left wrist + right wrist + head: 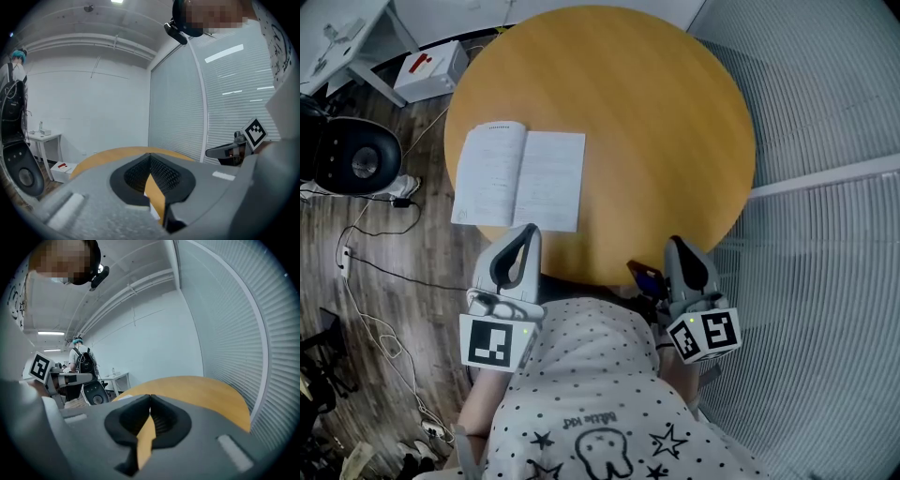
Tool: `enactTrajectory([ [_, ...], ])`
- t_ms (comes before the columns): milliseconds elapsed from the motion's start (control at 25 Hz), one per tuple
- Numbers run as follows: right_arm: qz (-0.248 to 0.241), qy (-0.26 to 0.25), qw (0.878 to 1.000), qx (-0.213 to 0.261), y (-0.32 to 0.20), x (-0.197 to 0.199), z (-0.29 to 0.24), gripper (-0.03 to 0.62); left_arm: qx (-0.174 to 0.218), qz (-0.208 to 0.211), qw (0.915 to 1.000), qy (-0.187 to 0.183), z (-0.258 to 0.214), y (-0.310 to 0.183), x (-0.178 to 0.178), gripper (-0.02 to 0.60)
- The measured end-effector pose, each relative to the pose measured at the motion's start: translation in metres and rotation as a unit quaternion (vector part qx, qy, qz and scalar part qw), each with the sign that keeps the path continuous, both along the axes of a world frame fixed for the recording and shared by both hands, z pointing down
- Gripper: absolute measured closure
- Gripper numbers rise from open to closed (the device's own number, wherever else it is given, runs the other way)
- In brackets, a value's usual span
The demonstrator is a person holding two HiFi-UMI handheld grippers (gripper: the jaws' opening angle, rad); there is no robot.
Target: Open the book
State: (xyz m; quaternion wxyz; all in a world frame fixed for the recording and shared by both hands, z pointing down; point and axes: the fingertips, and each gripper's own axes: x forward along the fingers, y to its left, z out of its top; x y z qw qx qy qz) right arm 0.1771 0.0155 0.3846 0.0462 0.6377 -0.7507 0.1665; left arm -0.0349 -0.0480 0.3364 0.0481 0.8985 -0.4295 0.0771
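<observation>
The book (518, 176) lies open and flat on the left part of the round wooden table (675, 122), white pages up. My left gripper (523, 234) hangs just past the table's near edge, right below the book's lower edge, jaws shut with nothing in them. In the left gripper view the left gripper (150, 157) points over the table top (117, 153). My right gripper (677, 246) sits at the near edge further right, also shut and empty. The right gripper (150, 399) shows tips meeting in the right gripper view, with the table (201, 390) beyond.
A white box (429, 69) with a red label stands on the floor at the far left, beside a black round device (356, 159) and trailing cables (366, 281). Slatted blinds (825, 112) run along the right. A small white side table (43, 138) stands by the wall.
</observation>
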Motion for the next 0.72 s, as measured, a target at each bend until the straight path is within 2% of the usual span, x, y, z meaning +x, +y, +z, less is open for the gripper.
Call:
enactTrajectory([
  [400, -0.012, 0.002, 1.0, -0.021, 0.006, -0.001, 0.011, 0.589, -0.029, -0.015, 0.9995, 0.004, 0.011, 0.002, -0.002, 0.572],
  [720, -0.013, -0.006, 0.999, -0.031, 0.004, -0.004, 0.022, 0.589, -0.033, -0.02, 0.9993, 0.003, 0.017, -0.002, -0.007, 0.572],
])
